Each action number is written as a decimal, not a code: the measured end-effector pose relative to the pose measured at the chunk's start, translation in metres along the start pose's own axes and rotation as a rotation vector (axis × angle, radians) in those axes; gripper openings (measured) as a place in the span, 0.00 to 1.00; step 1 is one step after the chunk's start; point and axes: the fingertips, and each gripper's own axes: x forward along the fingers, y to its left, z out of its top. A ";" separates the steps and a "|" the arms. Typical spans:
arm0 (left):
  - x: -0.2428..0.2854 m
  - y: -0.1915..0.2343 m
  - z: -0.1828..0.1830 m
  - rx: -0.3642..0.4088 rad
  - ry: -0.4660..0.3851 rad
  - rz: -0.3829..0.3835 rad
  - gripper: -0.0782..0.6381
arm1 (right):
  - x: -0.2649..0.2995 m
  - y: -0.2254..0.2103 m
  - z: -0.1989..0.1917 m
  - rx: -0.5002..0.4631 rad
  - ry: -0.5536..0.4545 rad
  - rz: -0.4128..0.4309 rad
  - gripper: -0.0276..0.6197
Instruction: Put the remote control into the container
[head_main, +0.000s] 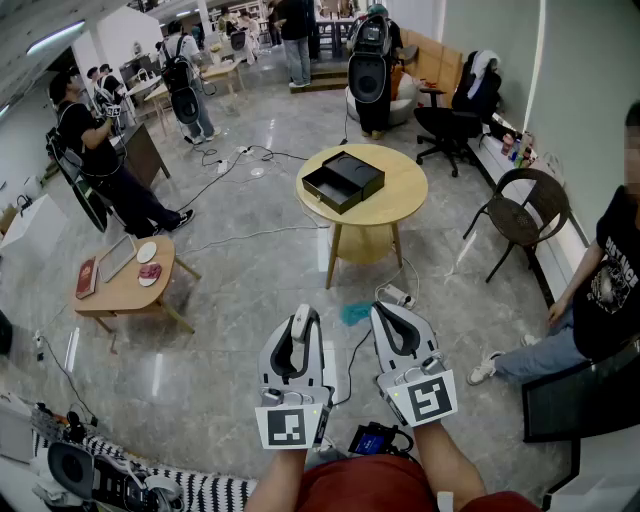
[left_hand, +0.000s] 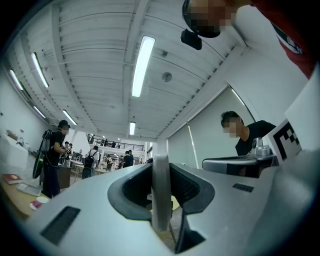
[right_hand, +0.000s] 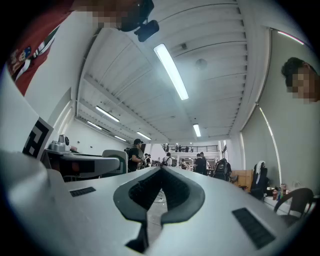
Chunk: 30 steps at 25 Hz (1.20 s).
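Hiding: remote control (left_hand: 161, 200) faces, only thin edge visible
Long axis: upright between pads
Left claw (left_hand: 161, 170): clamped on remote control
Right claw (right_hand: 160, 170): closed, empty
Container (head_main: 343, 181): on desk (head_main: 400, 195), well apart

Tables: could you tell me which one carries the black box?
The round table straight ahead bears the black box; the low table at left holds a plate and a red book.
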 end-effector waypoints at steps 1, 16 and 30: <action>0.000 0.000 -0.001 -0.001 0.001 0.001 0.26 | -0.003 0.000 -0.007 -0.002 0.006 0.001 0.08; 0.005 -0.019 -0.010 0.004 0.019 0.004 0.26 | -0.022 -0.021 -0.025 -0.015 0.052 0.011 0.08; 0.020 -0.048 -0.014 0.030 0.027 0.032 0.26 | -0.033 -0.059 -0.029 0.027 0.027 0.030 0.08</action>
